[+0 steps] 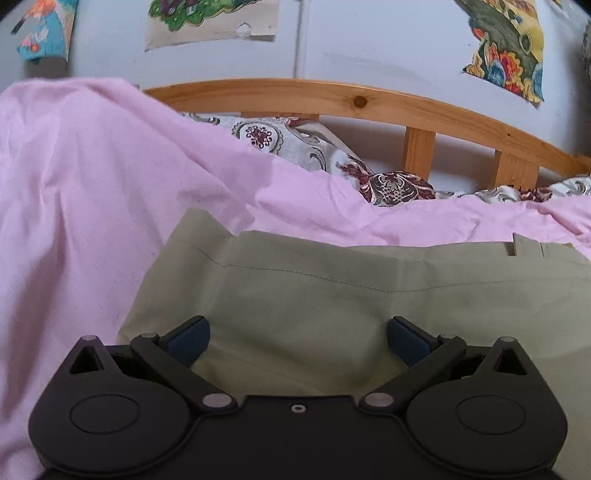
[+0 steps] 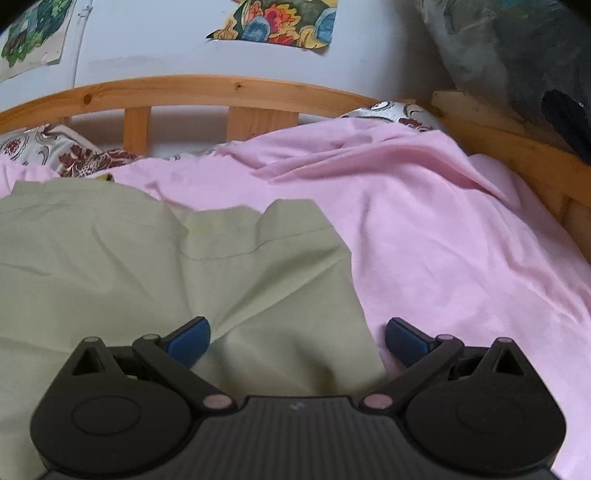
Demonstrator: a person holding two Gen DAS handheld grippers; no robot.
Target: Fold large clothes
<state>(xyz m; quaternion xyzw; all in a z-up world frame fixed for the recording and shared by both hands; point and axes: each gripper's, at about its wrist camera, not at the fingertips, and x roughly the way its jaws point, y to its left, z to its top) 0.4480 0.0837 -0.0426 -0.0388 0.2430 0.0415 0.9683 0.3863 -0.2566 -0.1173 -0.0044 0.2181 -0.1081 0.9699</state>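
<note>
A large khaki-green garment (image 1: 332, 295) lies spread on a pink sheet (image 1: 74, 221) on the bed. It also shows in the right wrist view (image 2: 166, 277), where its right edge runs down toward the gripper. My left gripper (image 1: 298, 341) is open and empty, just above the garment's near part. My right gripper (image 2: 297, 341) is open and empty, straddling the garment's right edge, with its right fingertip (image 2: 404, 339) over the pink sheet (image 2: 461, 258).
A wooden headboard (image 1: 332, 94) curves along the far side, with a patterned pillow (image 1: 295, 144) against it. A wooden side rail (image 2: 524, 155) bounds the bed at the right. Colourful pictures (image 2: 280, 22) hang on the white wall.
</note>
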